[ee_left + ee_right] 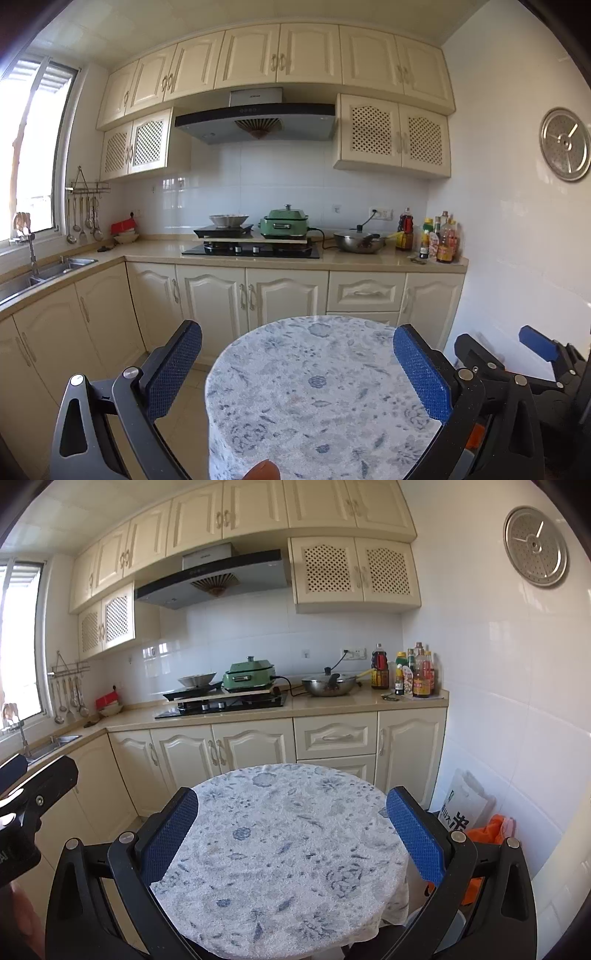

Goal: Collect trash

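A: We face a kitchen with cream cabinets (255,55) above and below, a white tiled wall, and a beige countertop (155,253) running round the corner to a steel sink (70,267) under the window (33,147).

B: Nearest to us is the round table (280,849), draped in a pale cloth with a blue floral print. We see nothing lying on its top in either view, so we cannot tell where any trash is.

A: Over the stove hangs the range hood (255,123). Below it we make out a green electric cooker (284,223) beside a metal bowl (228,220) on a black hob, and a steel wok (358,242) to the right, with a cluster of sauce bottles (439,240) in the corner.

B: On the right wall hangs a round perforated metal plate (535,546). On the floor by that wall we see a white sack (465,805) and something orange (491,830) just beside it.

A: Our left gripper (295,369) hovers over the near edge of the table, blue pads spread wide, nothing between them.

B: The right gripper (291,834) is the same: fingers wide apart, empty, above the cloth.
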A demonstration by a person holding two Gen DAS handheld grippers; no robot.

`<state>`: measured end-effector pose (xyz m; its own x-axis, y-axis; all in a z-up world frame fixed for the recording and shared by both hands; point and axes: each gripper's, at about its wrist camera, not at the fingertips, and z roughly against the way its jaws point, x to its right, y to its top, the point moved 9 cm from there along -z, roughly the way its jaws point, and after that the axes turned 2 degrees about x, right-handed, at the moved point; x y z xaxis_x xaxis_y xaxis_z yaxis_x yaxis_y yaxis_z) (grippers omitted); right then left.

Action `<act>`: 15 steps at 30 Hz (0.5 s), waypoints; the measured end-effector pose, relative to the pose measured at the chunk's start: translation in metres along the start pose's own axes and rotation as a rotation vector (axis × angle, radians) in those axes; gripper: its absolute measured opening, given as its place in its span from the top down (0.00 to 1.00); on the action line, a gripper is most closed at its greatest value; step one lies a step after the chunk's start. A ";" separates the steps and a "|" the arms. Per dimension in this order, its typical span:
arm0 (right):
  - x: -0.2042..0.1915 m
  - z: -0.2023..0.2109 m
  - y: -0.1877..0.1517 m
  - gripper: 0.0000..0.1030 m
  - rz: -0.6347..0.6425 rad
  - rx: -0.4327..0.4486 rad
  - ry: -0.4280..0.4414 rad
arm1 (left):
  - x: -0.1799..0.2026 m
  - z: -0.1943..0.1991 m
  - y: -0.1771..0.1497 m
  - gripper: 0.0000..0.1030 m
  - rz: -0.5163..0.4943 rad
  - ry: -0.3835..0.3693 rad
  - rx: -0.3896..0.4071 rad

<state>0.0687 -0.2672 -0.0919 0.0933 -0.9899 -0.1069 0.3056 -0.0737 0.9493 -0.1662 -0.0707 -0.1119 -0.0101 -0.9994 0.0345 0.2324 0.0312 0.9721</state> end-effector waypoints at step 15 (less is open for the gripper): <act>0.009 -0.007 -0.003 0.00 -0.020 -0.011 -0.011 | -0.006 -0.020 0.012 0.01 0.025 -0.034 -0.012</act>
<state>0.0752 -0.2750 -0.0982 0.0768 -0.9895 -0.1223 0.3173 -0.0920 0.9438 -0.1436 -0.0646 -0.1051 -0.0372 -0.9971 0.0667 0.2445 0.0556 0.9681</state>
